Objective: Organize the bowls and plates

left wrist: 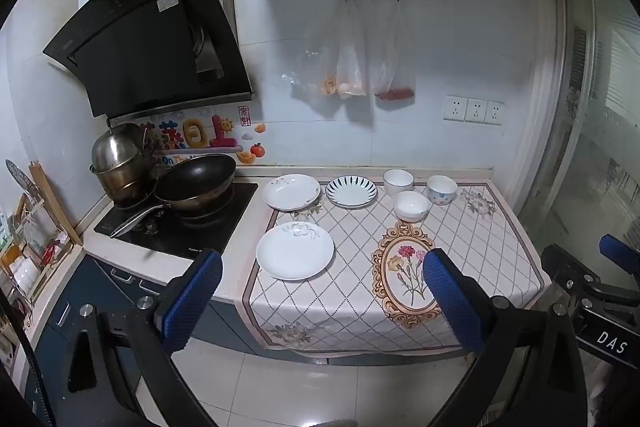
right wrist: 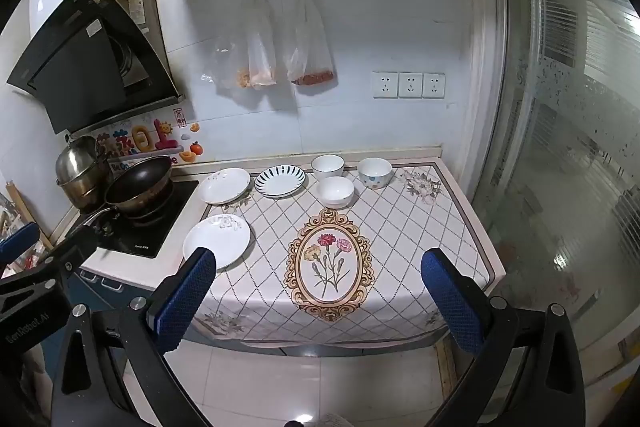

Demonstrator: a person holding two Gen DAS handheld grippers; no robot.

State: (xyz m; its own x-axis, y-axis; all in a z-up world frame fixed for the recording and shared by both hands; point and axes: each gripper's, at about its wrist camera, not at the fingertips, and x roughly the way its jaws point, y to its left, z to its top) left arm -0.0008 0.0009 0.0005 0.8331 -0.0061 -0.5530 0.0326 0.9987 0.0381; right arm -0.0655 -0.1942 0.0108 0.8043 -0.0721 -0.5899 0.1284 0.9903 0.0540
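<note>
Three plates lie on the counter: a white plate (left wrist: 295, 251) (right wrist: 216, 241) near the front left, a floral white plate (left wrist: 291, 191) (right wrist: 224, 185) behind it, and a blue-striped plate (left wrist: 351, 191) (right wrist: 279, 180) to its right. Three bowls stand at the back: a white bowl (left wrist: 398, 181) (right wrist: 327, 167), another white bowl (left wrist: 411, 206) (right wrist: 336, 191) in front, and a dotted bowl (left wrist: 441, 189) (right wrist: 374, 172). My left gripper (left wrist: 322, 301) and right gripper (right wrist: 318, 297) are open and empty, held off the counter's front edge.
A patterned cloth (left wrist: 404, 267) (right wrist: 332, 259) covers the counter. A stove (left wrist: 180, 219) (right wrist: 136, 223) with a wok (left wrist: 195, 181) (right wrist: 138, 183) and steel pot (left wrist: 118, 163) (right wrist: 78, 167) sits left. Plastic bags (left wrist: 352, 67) (right wrist: 280, 51) hang on the wall. A glass door (right wrist: 580, 147) is right.
</note>
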